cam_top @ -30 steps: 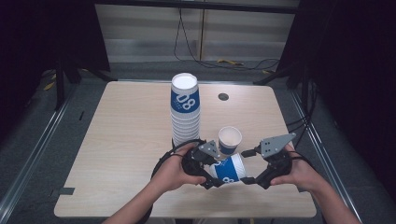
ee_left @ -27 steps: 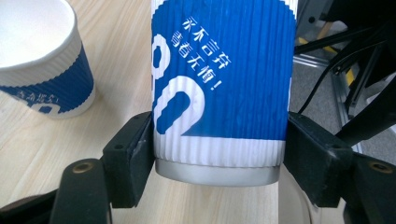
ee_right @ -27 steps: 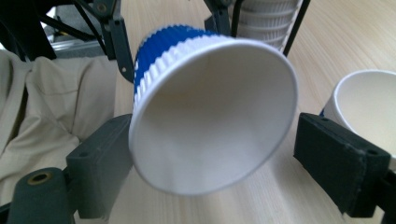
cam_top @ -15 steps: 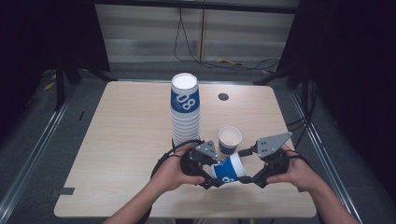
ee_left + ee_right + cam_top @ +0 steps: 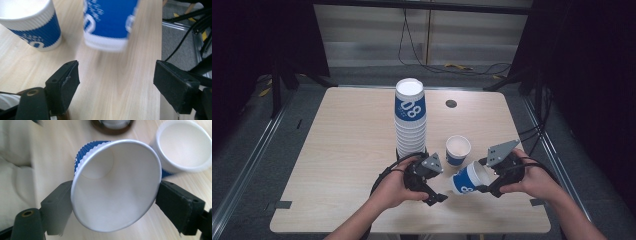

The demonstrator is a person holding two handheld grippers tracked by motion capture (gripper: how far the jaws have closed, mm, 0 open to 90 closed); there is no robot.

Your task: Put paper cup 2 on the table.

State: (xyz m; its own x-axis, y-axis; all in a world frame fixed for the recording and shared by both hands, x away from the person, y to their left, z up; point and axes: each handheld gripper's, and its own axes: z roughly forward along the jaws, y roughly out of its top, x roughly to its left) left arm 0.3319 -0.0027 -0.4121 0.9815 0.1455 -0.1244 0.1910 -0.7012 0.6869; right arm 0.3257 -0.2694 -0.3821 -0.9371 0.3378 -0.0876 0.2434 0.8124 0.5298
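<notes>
Right gripper [image 5: 486, 186] clamped on tilted cup [image 5: 468, 178] at its rim, left gripper [image 5: 439, 184] just opened wide, nothing between its jaws, upright cup [image 5: 458, 150] and stack [image 5: 410, 120] behind

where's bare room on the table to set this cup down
The table's whole left half, from the cup stack to the left edge, is bare, as is the far right corner beyond the dark round hole. It is crowded at the near middle: upright cup, held cup, both grippers.
</notes>
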